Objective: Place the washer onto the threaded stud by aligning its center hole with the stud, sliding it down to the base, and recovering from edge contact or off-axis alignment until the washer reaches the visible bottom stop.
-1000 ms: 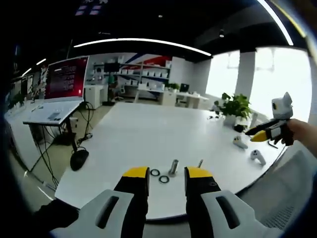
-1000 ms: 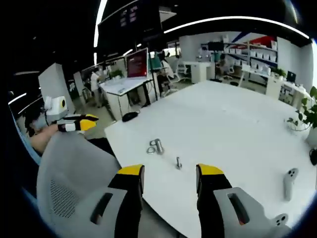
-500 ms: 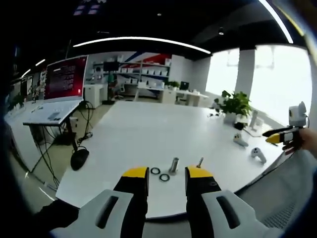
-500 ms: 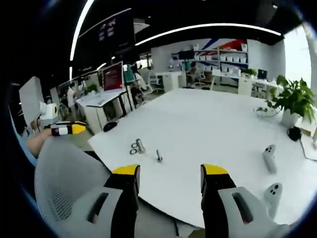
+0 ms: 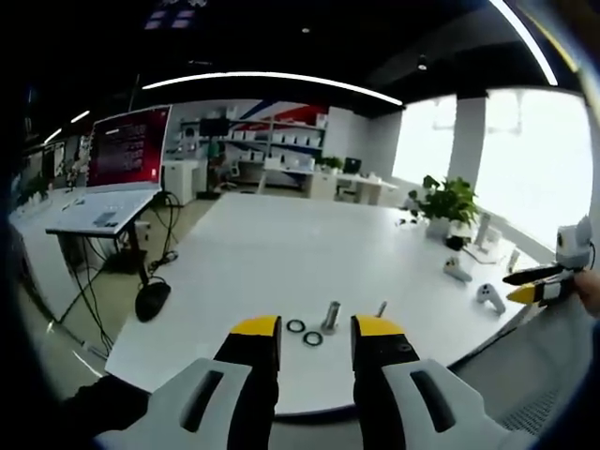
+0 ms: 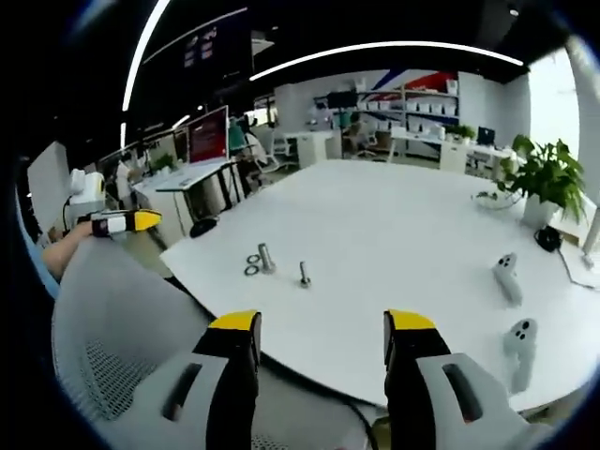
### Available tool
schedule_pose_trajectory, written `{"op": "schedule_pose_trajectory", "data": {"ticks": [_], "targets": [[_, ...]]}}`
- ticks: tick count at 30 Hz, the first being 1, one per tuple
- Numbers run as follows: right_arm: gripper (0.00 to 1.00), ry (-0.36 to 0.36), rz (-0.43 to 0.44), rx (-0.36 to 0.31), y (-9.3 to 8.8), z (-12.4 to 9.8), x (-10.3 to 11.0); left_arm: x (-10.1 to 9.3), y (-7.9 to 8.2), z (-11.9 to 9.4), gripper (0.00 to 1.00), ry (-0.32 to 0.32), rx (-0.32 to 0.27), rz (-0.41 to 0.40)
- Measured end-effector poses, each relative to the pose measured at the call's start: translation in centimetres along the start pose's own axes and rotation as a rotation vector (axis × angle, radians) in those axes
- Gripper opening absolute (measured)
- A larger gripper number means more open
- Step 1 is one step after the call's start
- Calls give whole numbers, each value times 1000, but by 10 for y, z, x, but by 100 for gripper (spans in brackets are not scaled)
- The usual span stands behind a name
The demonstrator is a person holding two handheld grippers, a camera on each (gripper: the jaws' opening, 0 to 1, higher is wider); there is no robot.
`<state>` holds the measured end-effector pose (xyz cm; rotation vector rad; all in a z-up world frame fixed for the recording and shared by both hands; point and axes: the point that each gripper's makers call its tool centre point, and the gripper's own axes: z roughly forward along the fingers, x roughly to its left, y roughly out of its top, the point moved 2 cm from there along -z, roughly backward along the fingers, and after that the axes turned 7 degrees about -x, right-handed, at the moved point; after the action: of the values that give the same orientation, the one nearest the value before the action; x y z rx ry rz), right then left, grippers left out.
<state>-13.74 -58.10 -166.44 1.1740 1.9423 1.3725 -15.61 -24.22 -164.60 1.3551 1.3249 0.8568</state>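
Counter [image 5: 281, 244] is big, white and takes up most of both views. Grey mesh chair back [image 6: 112, 319] sits at its near edge in the right gripper view. Left hand-held gripper [image 5: 316, 339] hangs just off the counter edge, jaws apart and holding nothing. Right hand-held gripper [image 6: 321, 334] is the same, jaws wide apart with nothing between them, back from the counter. 2 white controllers [image 6: 506, 277] lie near a potted plant [image 6: 548, 178]. Threaded stud [image 5: 331, 316] stands upright near the edge, 2 washers [image 5: 305, 332] lying flat just beside it, and a smaller upright bolt, I think [image 5: 381, 308], a bit apart.
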Motion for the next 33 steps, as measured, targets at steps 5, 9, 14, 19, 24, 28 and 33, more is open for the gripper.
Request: {"op": "schedule_pose_trajectory", "data": {"ticks": [5, 9, 14, 19, 24, 28, 33], "targets": [[44, 36, -156, 87, -9, 2, 14, 3, 1, -1, 28, 8, -7, -9], [46, 16, -116, 44, -3, 3, 8, 1, 2, 1, 27, 10, -9, -9], [42, 16, -94, 74, -8, 5, 5, 3, 5, 0, 27, 21, -37, -2], [39, 22, -82, 66, -6, 7, 5, 2, 3, 2, 26, 8, -10, -7], [37, 20, -80, 73, -8, 5, 5, 2, 1, 2, 26, 7, -5, -2], [36, 25, -79, 78, -8, 6, 6, 2, 1, 2, 26, 7, -3, -2], [36, 30, -73, 81, -9, 6, 6, 0, 7, 2, 25, 2, -34, 17]]}}
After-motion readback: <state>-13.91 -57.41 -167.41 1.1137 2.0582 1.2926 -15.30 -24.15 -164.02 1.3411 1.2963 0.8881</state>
